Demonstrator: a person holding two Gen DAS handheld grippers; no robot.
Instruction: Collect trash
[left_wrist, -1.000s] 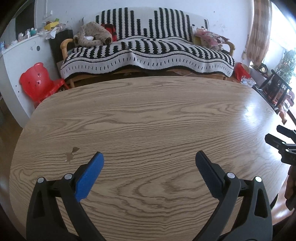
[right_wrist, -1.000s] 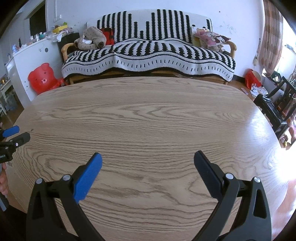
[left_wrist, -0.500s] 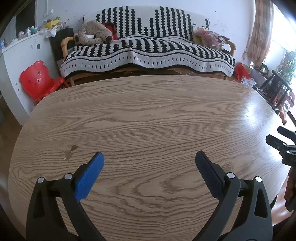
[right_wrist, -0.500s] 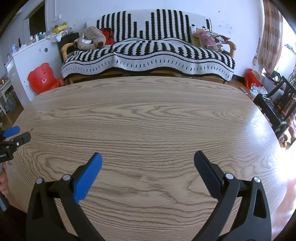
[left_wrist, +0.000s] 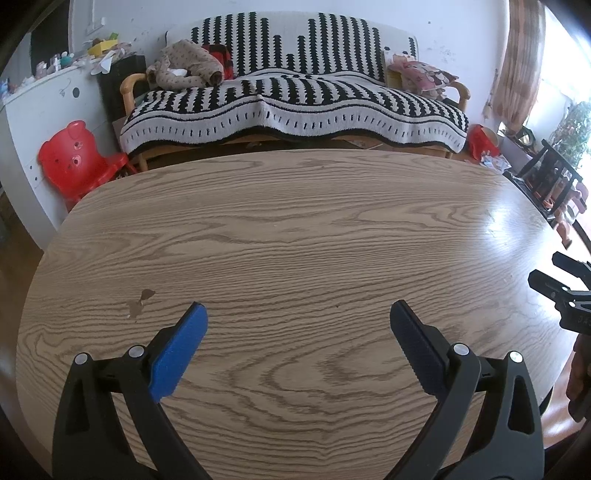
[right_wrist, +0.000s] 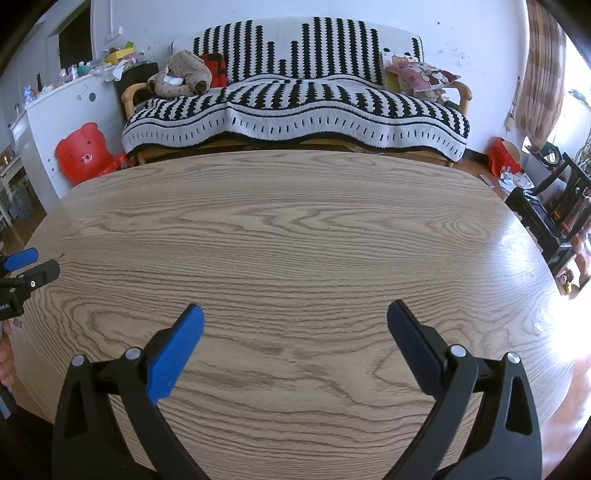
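Both grippers, left gripper (left_wrist: 298, 323) & right gripper (right_wrist: 294, 325), jaws wide, empty; no trash on surface (left_wrist: 295, 229), so scan elsewhere first.

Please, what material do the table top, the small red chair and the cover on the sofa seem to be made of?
Table top: wood or wood-look veneer, by its oak-like grain; the window glare suggests a smooth, slightly glossy finish.
Red chair: probably moulded plastic, one uniform shiny piece with a bear face.
Sofa cover: knitted or woven textile, soft and draping, in black and white.
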